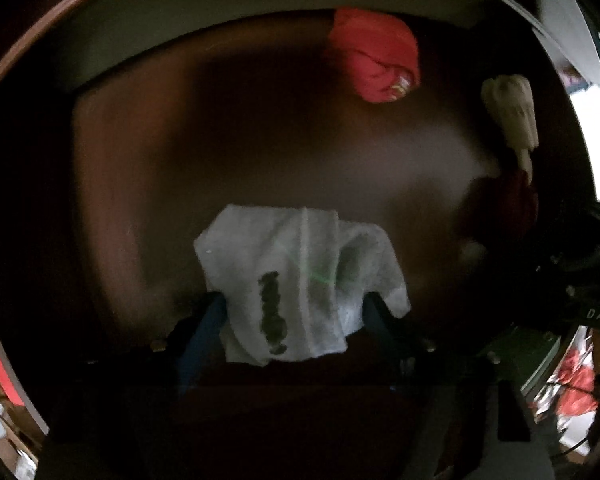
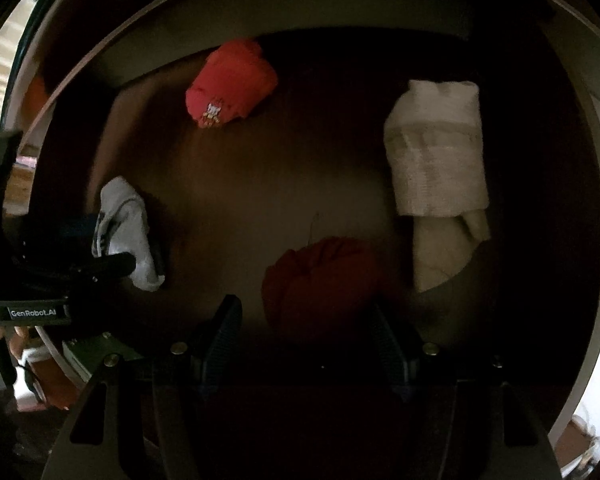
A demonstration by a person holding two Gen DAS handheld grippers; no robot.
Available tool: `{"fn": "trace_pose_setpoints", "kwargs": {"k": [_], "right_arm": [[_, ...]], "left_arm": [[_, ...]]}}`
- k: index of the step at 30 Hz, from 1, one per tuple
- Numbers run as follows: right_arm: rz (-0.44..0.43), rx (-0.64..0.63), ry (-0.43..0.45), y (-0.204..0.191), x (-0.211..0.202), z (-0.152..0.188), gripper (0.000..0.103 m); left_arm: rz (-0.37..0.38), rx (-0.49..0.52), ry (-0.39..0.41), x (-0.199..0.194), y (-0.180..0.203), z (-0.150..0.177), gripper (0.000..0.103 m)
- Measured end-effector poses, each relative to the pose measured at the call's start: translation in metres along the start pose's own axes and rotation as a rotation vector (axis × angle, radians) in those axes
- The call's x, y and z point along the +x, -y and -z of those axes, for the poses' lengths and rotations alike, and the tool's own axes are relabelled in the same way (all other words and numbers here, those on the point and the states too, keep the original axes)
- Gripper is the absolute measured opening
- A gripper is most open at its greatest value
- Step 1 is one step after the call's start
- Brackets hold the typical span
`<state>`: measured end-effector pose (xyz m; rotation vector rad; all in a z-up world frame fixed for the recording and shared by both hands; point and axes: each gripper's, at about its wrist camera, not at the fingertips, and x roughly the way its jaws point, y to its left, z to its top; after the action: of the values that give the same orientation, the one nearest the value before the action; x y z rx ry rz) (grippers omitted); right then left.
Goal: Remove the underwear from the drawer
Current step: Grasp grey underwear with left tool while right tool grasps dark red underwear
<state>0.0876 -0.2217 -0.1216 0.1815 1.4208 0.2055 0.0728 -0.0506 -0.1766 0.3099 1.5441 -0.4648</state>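
Observation:
A dark wooden drawer (image 1: 160,152) holds several small garments. White underwear with a dark print (image 1: 300,280) lies on the drawer floor between the fingers of my left gripper (image 1: 294,312). The gripper points straight down and its jaws stand wide, fingertips at the cloth's edges. In the right wrist view the same white piece (image 2: 128,228) sits in the left gripper (image 2: 100,245). My right gripper (image 2: 304,320) is open just short of a dark red bundle (image 2: 320,276). A red piece with a small print (image 2: 230,84) lies at the back, and a beige folded piece (image 2: 436,152) at the right.
The drawer's pale back wall (image 1: 140,40) curves across the top of both views. The red piece (image 1: 374,56), beige piece (image 1: 512,112) and dark red bundle (image 1: 512,200) lie right of the left gripper. Mixed clutter (image 1: 576,392) shows outside the drawer.

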Motion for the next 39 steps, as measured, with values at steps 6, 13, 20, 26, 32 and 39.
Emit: {"fn": "trace_pose_setpoints", "kwargs": {"k": [6, 13, 20, 26, 32, 39], "right_arm": [[0.066, -0.07, -0.025, -0.006, -0.002, 0.001, 0.045], [-0.128, 0.091, 0.109, 0.024, -0.02, 0.017, 0.031], [-0.255, 0.14, 0.313, 0.016, -0.063, 0.021, 0.031], [-0.292, 0.165, 0.378, 0.023, -0.069, 0.017, 0.031], [-0.276, 0.153, 0.467, 0.008, -0.081, 0.024, 0.031], [-0.28, 0.14, 0.55, 0.008, -0.117, 0.041, 0.031]], "left_arm": [[-0.031, 0.097, 0.056, -0.004, 0.019, 0.006, 0.041], [0.149, 0.013, 0.168, -0.019, 0.004, 0.021, 0.033], [0.227, -0.079, 0.261, -0.034, -0.011, 0.046, 0.033], [0.209, -0.096, 0.361, -0.053, -0.012, 0.05, 0.033], [0.21, -0.081, 0.449, -0.072, -0.004, 0.057, 0.033], [0.24, -0.074, 0.519, -0.094, 0.003, 0.062, 0.033]]}}
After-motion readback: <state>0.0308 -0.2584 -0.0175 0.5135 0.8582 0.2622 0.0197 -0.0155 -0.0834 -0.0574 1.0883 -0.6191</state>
